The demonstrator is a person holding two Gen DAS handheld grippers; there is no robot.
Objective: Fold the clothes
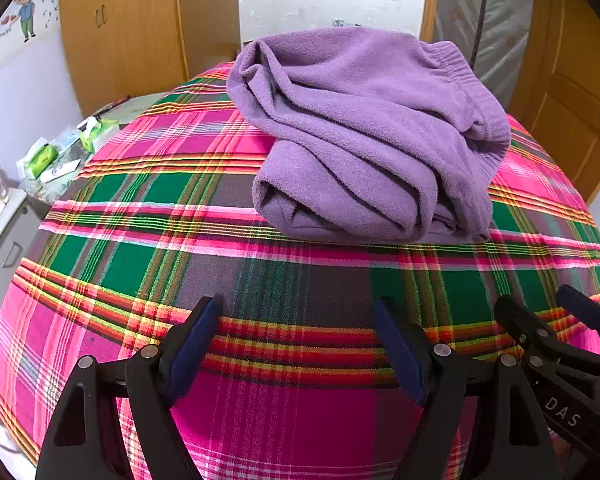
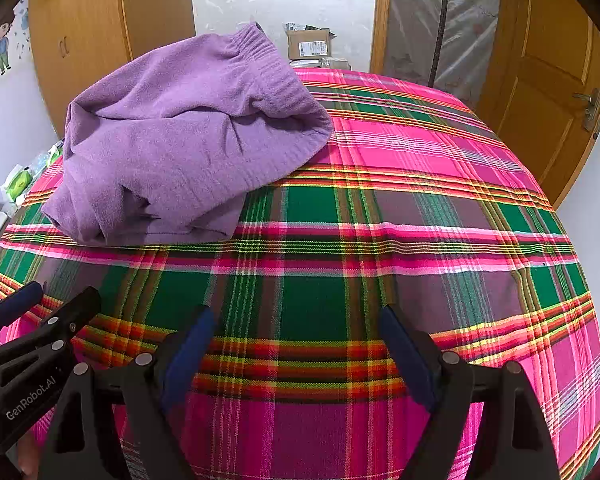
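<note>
— Fleece first: where is it?

— Purple fleece garment (image 1: 364,136), lying in a loose, bunched fold on the plaid bedcover (image 1: 204,248). From my left claw's camera it sits ahead and a little to the right, well apart from the fingertips. Its ribbed waistband (image 1: 476,92) is on the far right side, and a rolled edge faces me at the near side.

— And from the other side?

— From my right claw's camera the same garment (image 2: 180,152) is ahead and to the left, the ribbed band (image 2: 276,76) at its far end. Bare plaid cover (image 2: 420,200) fills everything in front of that claw.

— What are your claws doing?

— My left gripper (image 1: 298,340) hangs over the near part of the cover with its jaws spread wide, nothing between the blue pads (image 1: 196,344), only plaid cloth below. My right gripper (image 2: 298,344) is the same: jaws wide apart, holding nothing, tilted down toward the cover. They are just beside each other; each one shows at the edge of the other's view.

— Anything around the bed?

— Wooden wardrobe (image 1: 120,32) at the far left, a wooden door (image 2: 552,80) at the right, a cardboard box (image 2: 308,46) beyond the far edge, and packets (image 1: 48,156) on a low unit at the left.
</note>
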